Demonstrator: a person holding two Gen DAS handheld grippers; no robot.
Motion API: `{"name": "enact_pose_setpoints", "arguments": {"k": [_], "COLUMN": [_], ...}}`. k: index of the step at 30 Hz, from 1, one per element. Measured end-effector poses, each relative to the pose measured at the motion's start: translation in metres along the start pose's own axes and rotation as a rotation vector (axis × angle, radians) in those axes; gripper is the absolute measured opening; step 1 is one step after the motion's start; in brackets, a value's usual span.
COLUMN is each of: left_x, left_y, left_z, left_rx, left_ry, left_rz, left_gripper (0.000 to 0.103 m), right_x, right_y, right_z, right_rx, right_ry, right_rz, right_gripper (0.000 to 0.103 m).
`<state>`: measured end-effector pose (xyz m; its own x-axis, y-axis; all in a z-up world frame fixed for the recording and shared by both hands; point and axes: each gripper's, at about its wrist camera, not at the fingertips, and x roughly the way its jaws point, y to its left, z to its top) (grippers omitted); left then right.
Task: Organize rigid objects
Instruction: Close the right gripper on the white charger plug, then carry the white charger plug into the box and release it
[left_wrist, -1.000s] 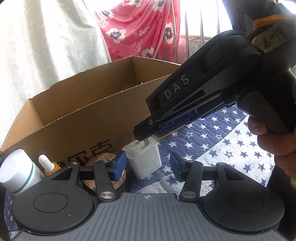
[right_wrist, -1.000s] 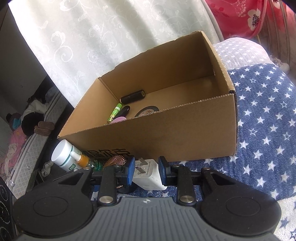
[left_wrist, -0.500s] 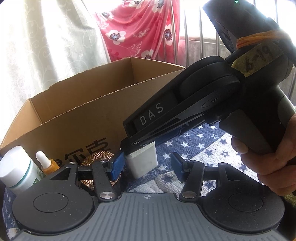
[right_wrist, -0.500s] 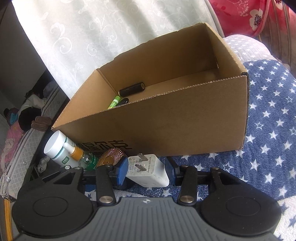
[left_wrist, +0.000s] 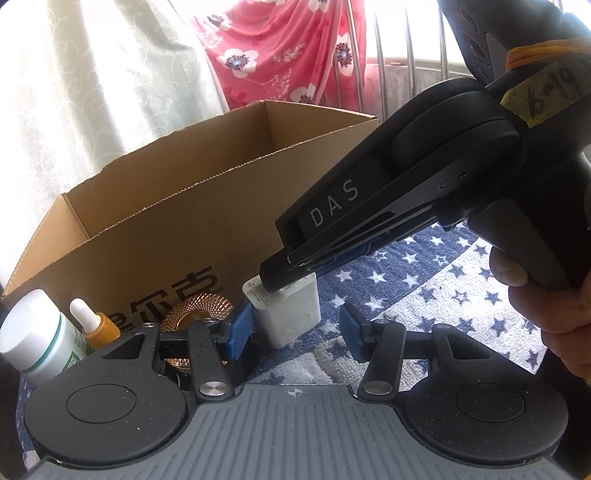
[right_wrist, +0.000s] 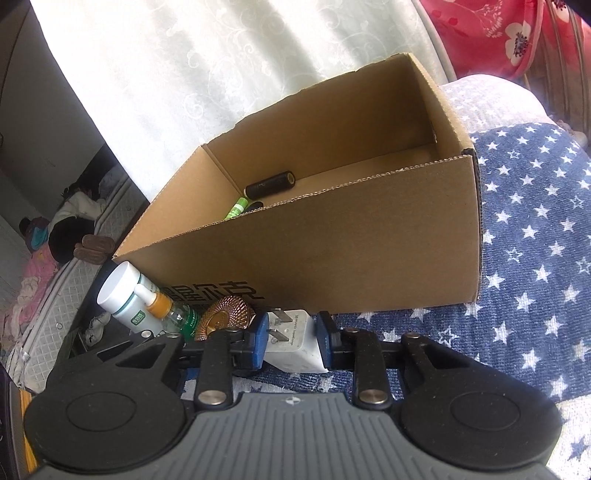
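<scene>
The right gripper (right_wrist: 291, 341) is now clamping the white charger (right_wrist: 295, 343) at lower centre; the left gripper (left_wrist: 291, 330) is staying wide open.

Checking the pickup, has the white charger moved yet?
No, not noticeably: the white charger stands at the same spot right of the copper disc, before the cardboard box.

White charger (right_wrist: 295, 341) between right gripper (right_wrist: 291, 341) pads.
</scene>
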<state>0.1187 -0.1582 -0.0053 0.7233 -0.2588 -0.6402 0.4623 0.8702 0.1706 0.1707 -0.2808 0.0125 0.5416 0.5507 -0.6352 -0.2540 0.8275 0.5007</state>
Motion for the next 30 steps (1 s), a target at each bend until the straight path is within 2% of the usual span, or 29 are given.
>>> {"name": "enact_pose_setpoints", "arguments": {"k": [10, 17, 26, 30], "left_x": [0.014, 0.009, -0.014, -0.015], "left_y": [0.001, 0.007, 0.012, 0.016], "left_z": [0.004, 0.001, -0.009, -0.001], "left_rx": [-0.030, -0.056, -0.083, -0.089], "left_ry": [0.077, 0.065, 0.032, 0.009], "left_rz": [0.035, 0.056, 0.009, -0.011], "left_gripper": [0.047, 0.030, 0.026, 0.026], "right_x": [-0.001, -0.004, -0.022, -0.035], "right_y": [-0.006, -0.002, 0.015, 0.025], "right_z": [-0.003, -0.005, -0.013, -0.017], "right_rx": [0.002, 0.001, -0.014, -0.030], "right_ry": [-0.012, -0.013, -0.026, -0.041], "right_rz": [0.041, 0.020, -0.049, -0.072], "right_gripper": [0.030, 0.030, 0.029, 0.029]}}
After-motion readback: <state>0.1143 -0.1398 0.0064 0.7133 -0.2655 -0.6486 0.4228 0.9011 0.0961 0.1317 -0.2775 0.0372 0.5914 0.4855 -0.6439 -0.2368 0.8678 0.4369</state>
